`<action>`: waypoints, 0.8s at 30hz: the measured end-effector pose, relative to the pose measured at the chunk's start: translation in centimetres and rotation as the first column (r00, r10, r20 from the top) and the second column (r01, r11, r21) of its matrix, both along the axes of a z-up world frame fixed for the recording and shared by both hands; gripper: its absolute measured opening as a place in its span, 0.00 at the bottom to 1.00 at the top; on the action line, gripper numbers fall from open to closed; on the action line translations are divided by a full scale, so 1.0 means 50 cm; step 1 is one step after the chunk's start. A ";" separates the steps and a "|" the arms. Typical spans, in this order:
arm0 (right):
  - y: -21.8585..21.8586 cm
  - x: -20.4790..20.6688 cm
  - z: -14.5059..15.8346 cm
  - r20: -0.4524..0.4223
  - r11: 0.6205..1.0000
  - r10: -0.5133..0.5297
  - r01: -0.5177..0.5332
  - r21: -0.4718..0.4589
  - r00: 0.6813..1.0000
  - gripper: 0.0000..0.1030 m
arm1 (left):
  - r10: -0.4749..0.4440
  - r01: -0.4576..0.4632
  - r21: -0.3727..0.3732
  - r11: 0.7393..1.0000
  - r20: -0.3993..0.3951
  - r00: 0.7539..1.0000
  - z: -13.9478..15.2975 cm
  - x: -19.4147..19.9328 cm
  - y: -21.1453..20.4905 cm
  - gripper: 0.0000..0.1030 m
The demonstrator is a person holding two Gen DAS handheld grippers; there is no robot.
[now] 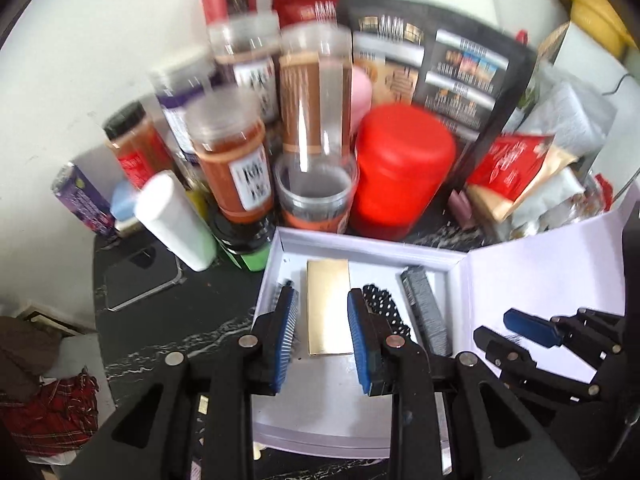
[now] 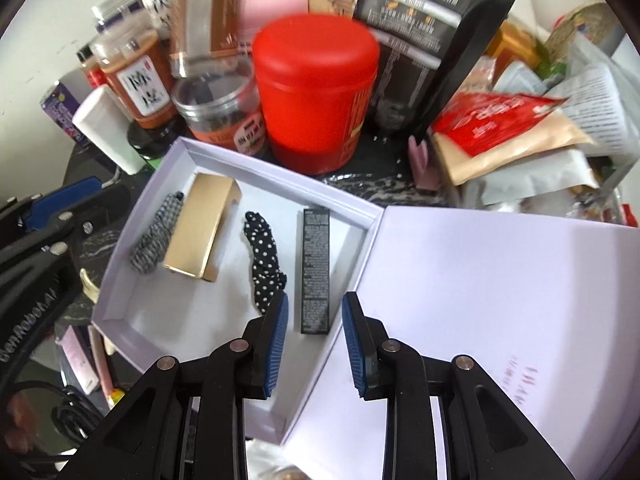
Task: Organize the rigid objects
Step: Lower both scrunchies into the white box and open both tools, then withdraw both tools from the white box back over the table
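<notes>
Boxes and small items already lie sorted in the white tray [image 2: 120,308] of an open gift box, which sits near the front edge of the dark counter [image 1: 168,320], its lid [image 2: 500,280] folded flat to the right. Four things lie side by side, apart from one another except the first pair: a checked hair tie [image 2: 154,240] touching a gold box [image 2: 200,228], then a polka-dot hair tie [image 2: 264,256], then a slim black box [image 2: 316,272] near the hinge side.

By the look of it, the task is well along — the tray is tidy, with bare floor left at its near end. What remains seems to be the crowd along the counter's back edge: a red canister [image 2: 316,92], spice jars [image 1: 232,168], a clear tub [image 1: 316,196], a white tube [image 1: 176,224], a black pouch [image 2: 432,40] and loose packets [image 2: 500,128] at the back right corner. Whether any of these belongs in the tray I cannot tell.

Left tool [image 1: 322,344] hangs above the gold box, jaws narrowly parted, nothing between them. Right tool [image 2: 314,344] hangs over the slim black box and the hinge — jaws slightly apart, holding nothing.
</notes>
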State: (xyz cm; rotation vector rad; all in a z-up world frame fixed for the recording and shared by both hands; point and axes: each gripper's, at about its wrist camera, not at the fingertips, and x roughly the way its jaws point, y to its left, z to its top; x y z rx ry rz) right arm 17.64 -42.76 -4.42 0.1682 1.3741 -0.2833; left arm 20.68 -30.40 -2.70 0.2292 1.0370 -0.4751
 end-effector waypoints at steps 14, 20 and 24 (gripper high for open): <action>0.056 -0.048 0.139 0.105 0.999 0.039 -0.038 -0.014 0.994 0.27 | 0.048 -0.042 -0.070 0.997 0.089 0.995 0.126 -0.066 0.078 0.25; 0.094 -0.063 0.173 0.138 0.998 0.058 -0.057 -0.015 0.989 0.27 | 0.069 -0.058 -0.104 0.993 0.104 0.992 0.165 -0.099 0.126 0.25; 0.127 -0.078 0.194 0.161 0.997 0.072 -0.072 -0.005 0.984 0.27 | 0.091 -0.078 -0.115 0.990 0.114 0.989 0.180 -0.128 0.169 0.25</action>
